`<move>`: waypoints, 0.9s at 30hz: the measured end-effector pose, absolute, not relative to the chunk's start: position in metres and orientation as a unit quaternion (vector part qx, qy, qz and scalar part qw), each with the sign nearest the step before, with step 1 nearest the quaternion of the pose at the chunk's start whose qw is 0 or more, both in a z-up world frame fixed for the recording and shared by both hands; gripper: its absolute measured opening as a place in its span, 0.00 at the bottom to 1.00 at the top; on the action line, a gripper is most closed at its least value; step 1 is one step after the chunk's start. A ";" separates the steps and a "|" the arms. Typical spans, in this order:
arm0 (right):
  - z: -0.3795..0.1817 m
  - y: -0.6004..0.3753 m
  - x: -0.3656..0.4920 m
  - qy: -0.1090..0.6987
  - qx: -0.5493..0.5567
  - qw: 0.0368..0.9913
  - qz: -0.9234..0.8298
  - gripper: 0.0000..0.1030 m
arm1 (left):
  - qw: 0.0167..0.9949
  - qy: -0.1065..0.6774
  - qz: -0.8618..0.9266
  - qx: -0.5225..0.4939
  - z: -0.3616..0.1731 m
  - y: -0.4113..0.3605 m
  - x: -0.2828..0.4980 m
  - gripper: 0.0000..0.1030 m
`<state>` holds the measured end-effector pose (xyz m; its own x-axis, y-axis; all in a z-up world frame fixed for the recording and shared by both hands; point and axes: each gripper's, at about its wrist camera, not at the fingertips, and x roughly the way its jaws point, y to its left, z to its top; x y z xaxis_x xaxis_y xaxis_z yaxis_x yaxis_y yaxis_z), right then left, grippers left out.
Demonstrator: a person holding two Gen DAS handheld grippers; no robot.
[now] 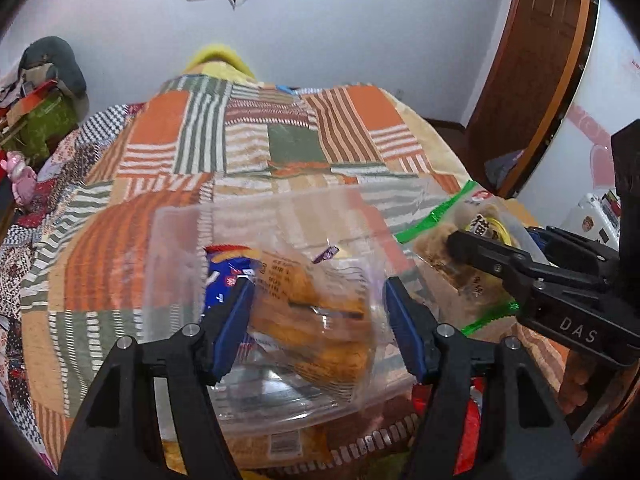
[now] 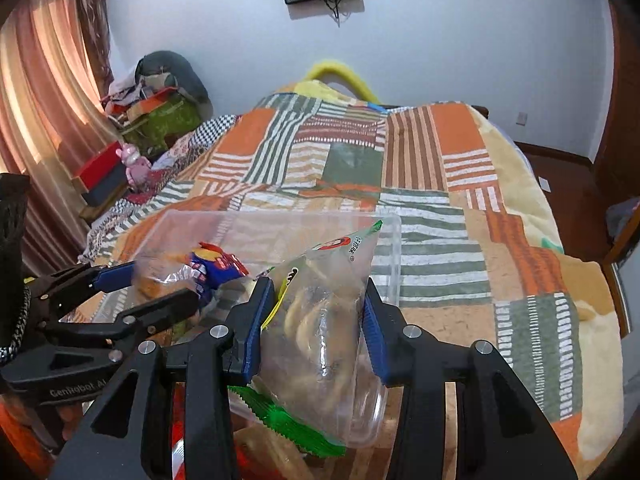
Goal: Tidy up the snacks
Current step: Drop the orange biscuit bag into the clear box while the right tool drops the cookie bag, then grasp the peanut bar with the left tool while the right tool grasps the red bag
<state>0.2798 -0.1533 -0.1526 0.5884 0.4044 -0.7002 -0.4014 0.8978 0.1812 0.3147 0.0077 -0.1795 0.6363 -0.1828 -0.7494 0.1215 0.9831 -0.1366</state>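
Note:
A clear plastic bin (image 1: 176,264) sits on the patchwork bed; it also shows in the right wrist view (image 2: 392,248). My left gripper (image 1: 318,312) is shut on a clear packet of orange-brown pastries (image 1: 316,320), held over the bin; the same packet shows in the right wrist view (image 2: 160,280). A blue and red snack pack (image 1: 224,272) lies in the bin beside it. My right gripper (image 2: 314,328) is shut on a green-edged clear bag of brown biscuits (image 2: 320,320), held at the bin's near right; that bag also shows in the left wrist view (image 1: 452,248).
More snack packets (image 1: 280,444) lie on the bed under the bin's near edge, with red wrappers (image 1: 472,412) to the right. The patchwork blanket (image 2: 440,208) stretches beyond the bin. A cluttered side table (image 2: 104,176) stands at the left, a wooden door (image 1: 532,60) at the right.

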 end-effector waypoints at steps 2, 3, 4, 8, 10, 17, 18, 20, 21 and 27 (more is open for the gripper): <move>-0.156 -0.152 0.281 0.399 0.000 0.888 0.227 0.40 | 0.904 0.417 -0.083 -0.030 -0.181 0.006 0.315 0.68; -0.156 -0.152 0.280 0.400 0.000 0.888 0.225 0.40 | 0.905 0.417 -0.082 -0.026 -0.181 0.005 0.315 0.68; -0.156 -0.153 0.280 0.399 0.001 0.889 0.224 0.40 | 0.905 0.417 -0.081 -0.023 -0.181 0.004 0.315 0.68; -0.150 -0.157 0.276 0.398 0.007 0.889 0.225 0.44 | 0.904 0.418 -0.082 -0.030 -0.177 0.009 0.310 0.68; -0.147 -0.158 0.275 0.395 0.009 0.890 0.227 0.47 | 0.906 0.414 -0.084 -0.037 -0.172 0.012 0.306 0.70; -0.129 -0.166 0.255 0.381 0.017 0.895 0.233 0.57 | 0.922 0.381 -0.058 -0.038 -0.143 0.032 0.281 0.85; -0.127 -0.167 0.251 0.380 0.018 0.895 0.233 0.58 | 0.923 0.378 -0.056 -0.037 -0.140 0.034 0.278 0.85; -0.125 -0.168 0.244 0.378 0.018 0.895 0.234 0.60 | 0.926 0.374 -0.047 -0.029 -0.134 0.041 0.268 0.86; -0.123 -0.168 0.240 0.378 0.018 0.895 0.235 0.62 | 0.927 0.373 -0.042 -0.025 -0.132 0.044 0.264 0.87; -0.123 -0.163 0.213 0.380 0.013 0.893 0.242 0.68 | 0.927 0.375 -0.019 0.001 -0.129 0.062 0.237 0.89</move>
